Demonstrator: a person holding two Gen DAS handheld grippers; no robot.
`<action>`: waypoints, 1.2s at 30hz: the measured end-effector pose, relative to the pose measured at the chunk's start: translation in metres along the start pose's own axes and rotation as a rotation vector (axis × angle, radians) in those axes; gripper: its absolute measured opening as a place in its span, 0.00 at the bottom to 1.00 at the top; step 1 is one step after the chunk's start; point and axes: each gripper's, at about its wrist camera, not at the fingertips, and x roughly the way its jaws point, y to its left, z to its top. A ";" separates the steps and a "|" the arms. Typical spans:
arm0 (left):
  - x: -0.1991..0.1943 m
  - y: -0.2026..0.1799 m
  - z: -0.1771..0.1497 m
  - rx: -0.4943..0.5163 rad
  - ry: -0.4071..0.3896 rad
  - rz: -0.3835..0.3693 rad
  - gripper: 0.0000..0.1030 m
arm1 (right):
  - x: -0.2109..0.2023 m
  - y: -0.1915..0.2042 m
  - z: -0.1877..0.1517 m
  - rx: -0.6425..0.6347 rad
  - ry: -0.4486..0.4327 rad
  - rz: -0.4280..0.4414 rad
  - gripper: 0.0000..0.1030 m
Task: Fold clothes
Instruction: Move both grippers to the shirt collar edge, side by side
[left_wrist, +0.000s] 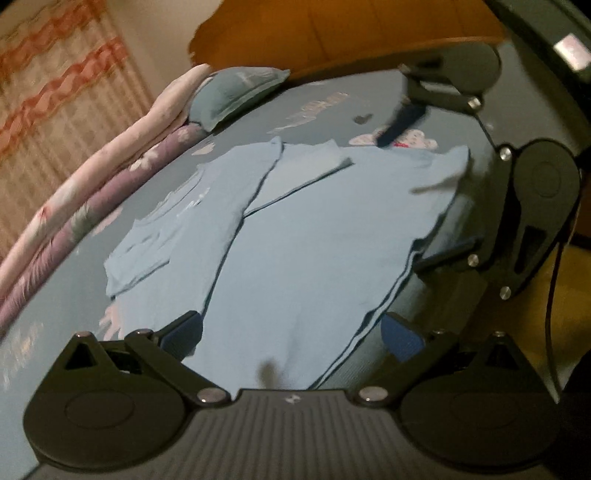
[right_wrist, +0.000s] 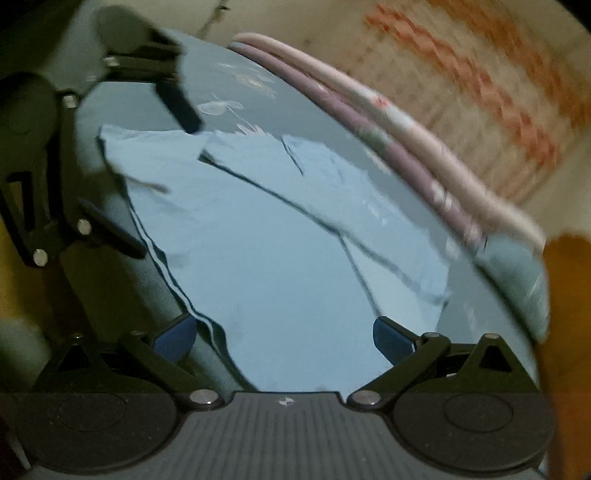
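A light blue garment (left_wrist: 295, 240) (right_wrist: 277, 240) lies spread flat on the dark blue-grey bed sheet (left_wrist: 74, 295), one side folded in over the middle. My left gripper (left_wrist: 291, 336) hovers low over the garment's near part, its blue pads wide apart and open. It also shows at the upper left of the right wrist view, left gripper (right_wrist: 147, 170), over a corner of the cloth. My right gripper (right_wrist: 284, 338) is open too, close above the cloth near its dark-lined edge. In the left wrist view the right gripper (left_wrist: 424, 188) stands at the garment's right side. Neither pinches cloth.
A folded pink and purple quilt (left_wrist: 92, 184) (right_wrist: 406, 147) runs along the bed's far side, with a teal pillow (left_wrist: 232, 96) (right_wrist: 517, 273) at its end. A wooden headboard (left_wrist: 332, 33) and a patterned curtain (left_wrist: 55, 92) stand behind. A black cable (left_wrist: 554, 277) hangs at the right.
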 end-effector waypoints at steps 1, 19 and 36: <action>0.001 -0.002 0.002 0.013 -0.001 -0.004 0.99 | 0.000 0.002 0.002 -0.031 0.000 -0.019 1.00; 0.033 -0.004 0.020 0.020 -0.035 0.046 0.99 | -0.006 -0.004 0.010 -0.095 -0.044 -0.109 1.00; 0.024 -0.010 0.012 0.173 -0.043 0.110 0.99 | 0.023 0.014 0.004 -0.169 -0.004 -0.243 1.00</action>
